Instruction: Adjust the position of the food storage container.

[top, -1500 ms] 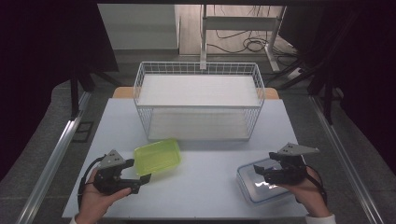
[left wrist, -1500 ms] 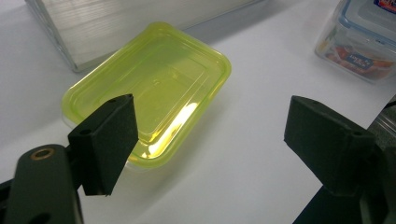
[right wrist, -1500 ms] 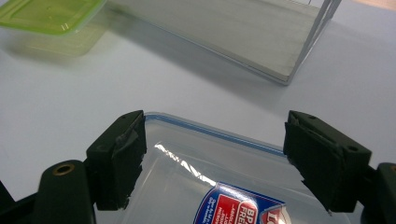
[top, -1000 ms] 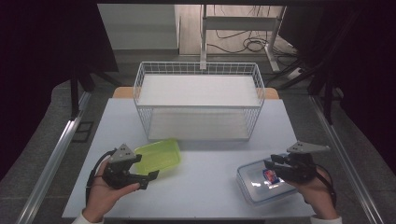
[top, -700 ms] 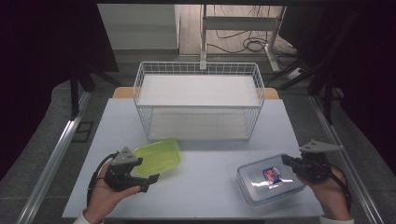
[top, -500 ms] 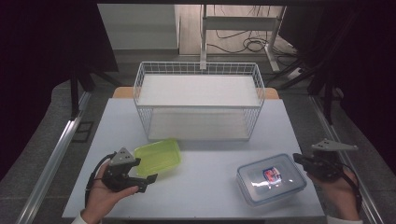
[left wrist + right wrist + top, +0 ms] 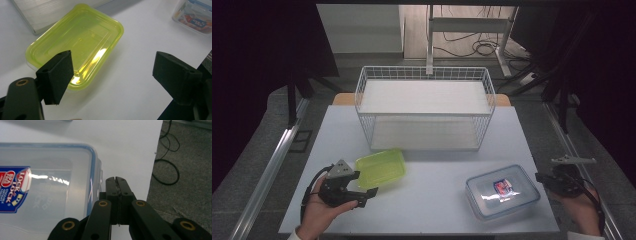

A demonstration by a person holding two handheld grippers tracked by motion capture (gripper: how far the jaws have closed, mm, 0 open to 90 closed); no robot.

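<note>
A yellow-green plastic container [image 7: 380,168] lies open side up on the white table, left of centre. My left gripper [image 7: 364,183] sits just at its near-left corner, open. In the left gripper view the container [image 7: 77,47] lies ahead of the left jaw, and nothing is between the left gripper's [image 7: 112,72] jaws. A clear lidded box [image 7: 502,191] with a blue rim and a label rests at the front right. My right gripper [image 7: 539,177] is beside the clear box's [image 7: 45,195] right side; the right gripper's [image 7: 116,180] jaws are shut together, empty.
A white wire basket [image 7: 424,107] stands at the back middle of the table. The table's right edge [image 7: 152,170] runs close to my right gripper, with grey floor and black cables [image 7: 167,170] beyond it. The clear box [image 7: 193,12] lies far from the left gripper.
My right gripper has drawn away to the right, off the top of the clear box, and its jaws have come together. The left hand has barely moved.
</note>
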